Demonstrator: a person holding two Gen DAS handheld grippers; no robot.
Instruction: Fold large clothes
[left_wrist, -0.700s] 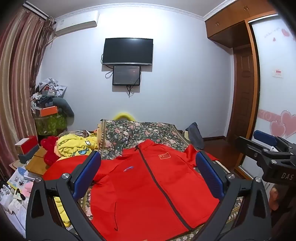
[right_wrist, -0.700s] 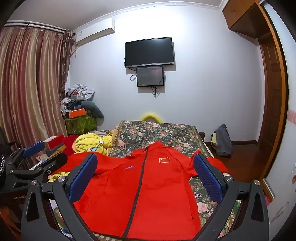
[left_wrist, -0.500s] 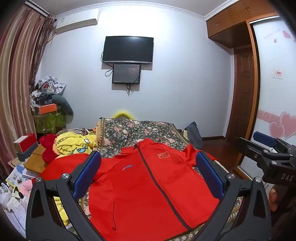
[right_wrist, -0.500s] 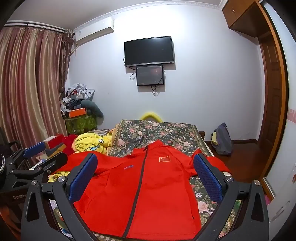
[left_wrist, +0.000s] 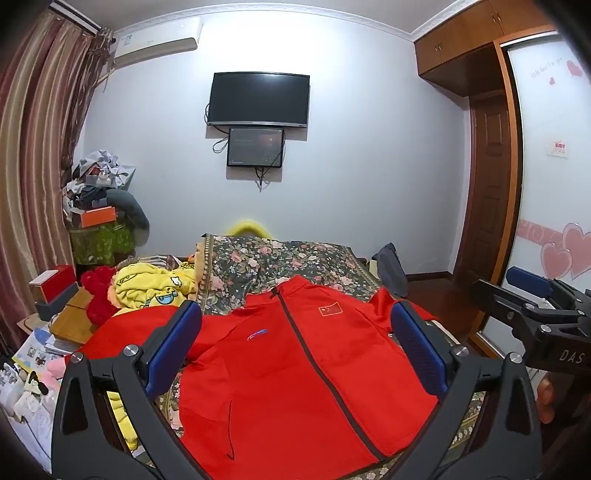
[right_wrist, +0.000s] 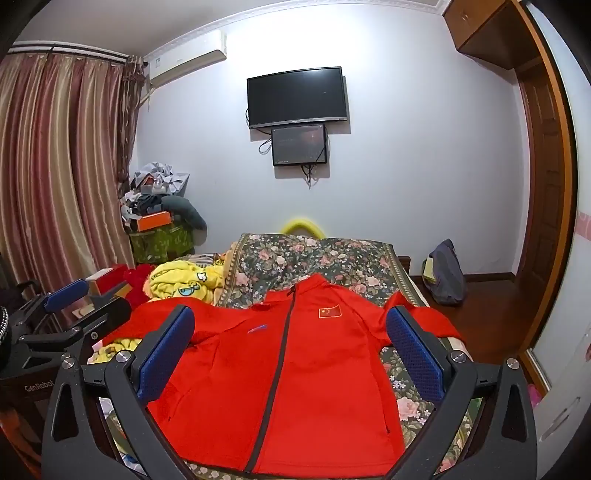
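Floral bedspread (left_wrist: 295, 258): red jacket (left_wrist: 295, 369) flat, beyond wide-apart jaws, untouched.

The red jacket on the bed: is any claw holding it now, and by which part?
Nothing is held. The left claw and the right claw are both wide open above the red jacket, which lies flat, touched by neither.

We count: one red jacket (right_wrist: 280, 365) spread on one floral bedspread (right_wrist: 332, 258). Two grippers, left gripper (left_wrist: 295, 343) and right gripper (right_wrist: 290, 341), two blue pads each, all gaping wide. Two black screens (right_wrist: 297, 96) on wall, one air conditioner (right_wrist: 188, 55), one yellow blanket (right_wrist: 181, 282), one orange box (right_wrist: 155, 219). Junk pile in corner too jumbled, we can't count that.
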